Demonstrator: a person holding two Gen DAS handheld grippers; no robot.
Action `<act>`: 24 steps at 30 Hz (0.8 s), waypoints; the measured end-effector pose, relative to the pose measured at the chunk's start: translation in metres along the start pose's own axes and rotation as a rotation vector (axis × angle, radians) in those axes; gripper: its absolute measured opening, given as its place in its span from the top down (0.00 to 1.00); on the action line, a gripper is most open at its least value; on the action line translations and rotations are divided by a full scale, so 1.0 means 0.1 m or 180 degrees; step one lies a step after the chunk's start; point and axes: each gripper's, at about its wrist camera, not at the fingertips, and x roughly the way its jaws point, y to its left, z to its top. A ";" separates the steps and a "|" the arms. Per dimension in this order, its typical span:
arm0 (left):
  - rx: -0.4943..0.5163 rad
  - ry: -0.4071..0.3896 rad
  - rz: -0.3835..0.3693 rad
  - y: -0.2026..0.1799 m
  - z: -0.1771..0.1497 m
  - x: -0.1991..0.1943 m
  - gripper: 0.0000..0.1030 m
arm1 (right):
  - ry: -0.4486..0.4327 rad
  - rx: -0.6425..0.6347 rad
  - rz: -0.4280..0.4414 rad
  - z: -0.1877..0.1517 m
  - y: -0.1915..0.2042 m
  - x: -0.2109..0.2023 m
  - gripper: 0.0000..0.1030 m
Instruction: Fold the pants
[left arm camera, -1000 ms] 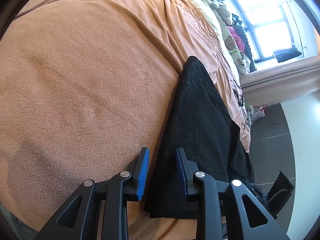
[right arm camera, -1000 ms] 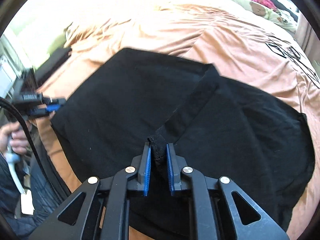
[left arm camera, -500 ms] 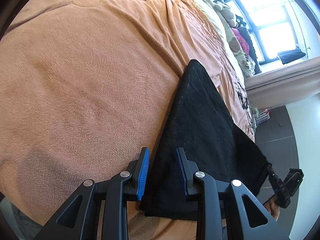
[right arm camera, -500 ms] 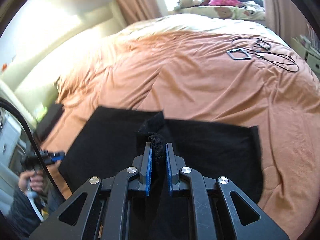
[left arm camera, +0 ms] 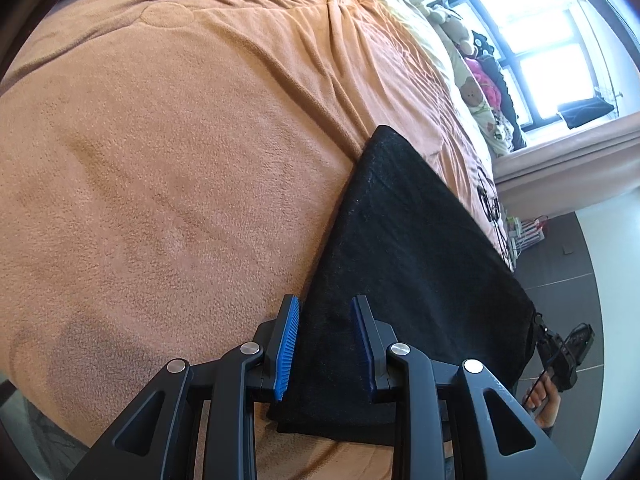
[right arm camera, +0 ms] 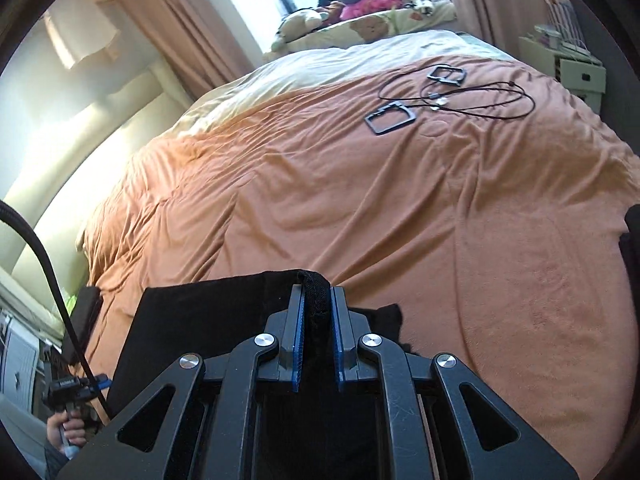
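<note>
The black pants (left arm camera: 404,264) lie on a bed covered with an orange-brown blanket (left arm camera: 168,152); in the left wrist view they fill the lower centre and right of the frame as a flat dark slab narrowing toward a corner near the middle of the picture, with their near edge at the bottom. The left tool (left arm camera: 325,342) sits at the bottom centre of that view, its blue pads apart, astride the left edge of the pants; whether the pads press on the cloth cannot be told from this angle. At the lower right edge of the same view a hand (left arm camera: 542,400) holds the other tool's handle beyond the bed's edge. In the right wrist view the right tool (right arm camera: 318,330) is at the bottom centre, its jaws closed on a thick fold of the pants (right arm camera: 208,320), which rises between the pads and spreads out dark to the lower left. Beyond it the blanket stretches across the frame, and in the upper right lie a coiled black cable (right arm camera: 480,98) and two small black frames (right arm camera: 390,118). Stuffed toys (right arm camera: 360,4) are piled by the window at the top.
</note>
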 end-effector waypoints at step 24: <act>0.0100 0.0147 0.0068 -0.06 0.05 0.27 0.71 | 0.0204 0.0388 -0.0098 -0.36 -0.32 -0.19 0.46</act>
